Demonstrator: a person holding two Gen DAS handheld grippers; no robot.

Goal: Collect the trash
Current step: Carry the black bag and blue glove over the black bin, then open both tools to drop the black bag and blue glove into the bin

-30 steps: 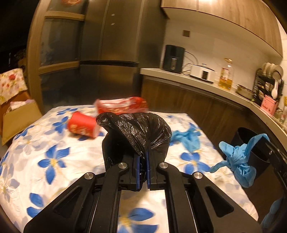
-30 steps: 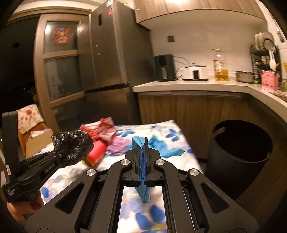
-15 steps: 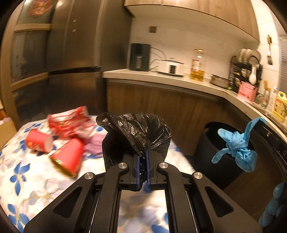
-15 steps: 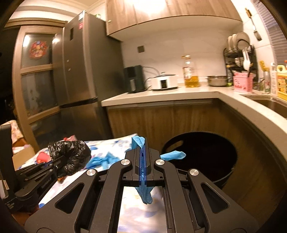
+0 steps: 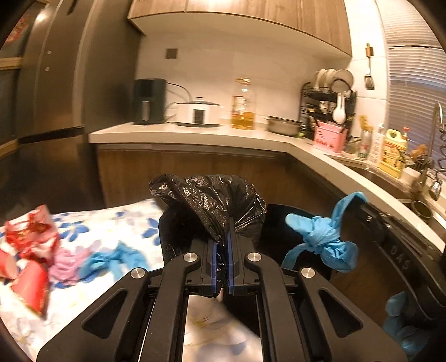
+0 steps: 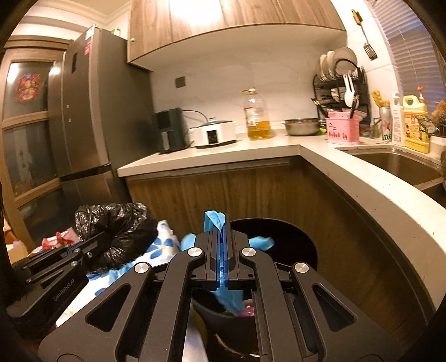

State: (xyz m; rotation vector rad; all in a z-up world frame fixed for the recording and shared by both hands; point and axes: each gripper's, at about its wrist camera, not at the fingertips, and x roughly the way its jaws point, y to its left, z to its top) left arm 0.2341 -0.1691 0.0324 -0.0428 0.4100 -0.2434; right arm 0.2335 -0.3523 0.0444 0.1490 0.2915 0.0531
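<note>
Over black bin (image 6: 292, 239) | left gripper (image 5: 220, 245) clamps black bag (image 5: 211, 200) | right gripper (image 6: 221, 250) clamps blue glove (image 6: 213, 220)

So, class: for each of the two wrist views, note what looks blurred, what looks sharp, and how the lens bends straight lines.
Left wrist view: the red cups and floral tablecloth smear with motion blur, while the left gripper and its black bag stay sharp. Right wrist view: crisper overall; the worktop edge bows from fisheye distortion, and warm glare washes the cabinet.
</note>
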